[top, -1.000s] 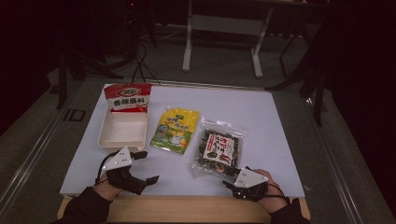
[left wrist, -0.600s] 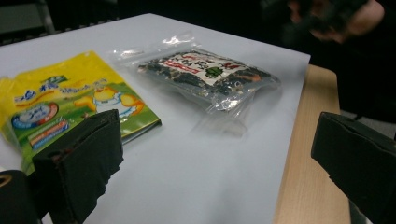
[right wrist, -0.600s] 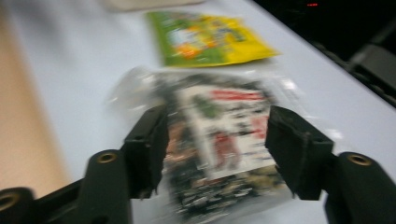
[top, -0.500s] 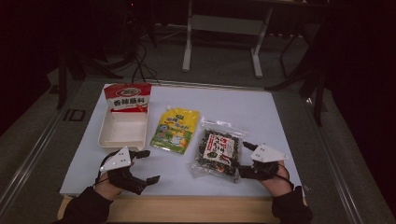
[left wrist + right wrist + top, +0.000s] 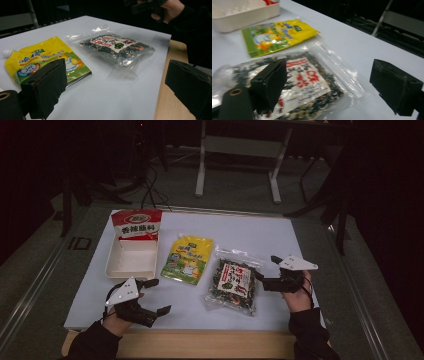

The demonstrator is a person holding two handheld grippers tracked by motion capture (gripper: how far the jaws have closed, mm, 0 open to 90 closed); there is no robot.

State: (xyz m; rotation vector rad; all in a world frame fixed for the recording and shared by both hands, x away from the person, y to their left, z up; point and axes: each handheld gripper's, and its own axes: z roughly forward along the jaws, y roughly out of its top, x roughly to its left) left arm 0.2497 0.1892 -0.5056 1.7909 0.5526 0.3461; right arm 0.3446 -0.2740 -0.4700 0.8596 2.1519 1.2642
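Observation:
A clear bag of dark dried bits with a white and red label [image 5: 234,282] lies flat at the middle right of the white table top. To its left is a yellow and green spout pouch [image 5: 187,260]. My right gripper [image 5: 266,270] hovers at the bag's right edge and points left across it. Its jaws have just been opening and stand wide, with the bag [image 5: 307,80] lying below them and no pad pressing on it. Near the front left edge, my left gripper [image 5: 159,296] rests open and holds nothing. It faces the pouch [image 5: 42,60] and the bag [image 5: 115,47].
A white tray [image 5: 131,262] sits at the back left, with a red and white packet [image 5: 136,224] propped at its far end. A wooden strip [image 5: 200,345] runs along the table's front edge. Dark floor, cables and a metal stand lie beyond the table.
My right hand has travelled from the front edge to the right and away, rising beside the clear bag, and its jaws have spread. The left gripper has kept still.

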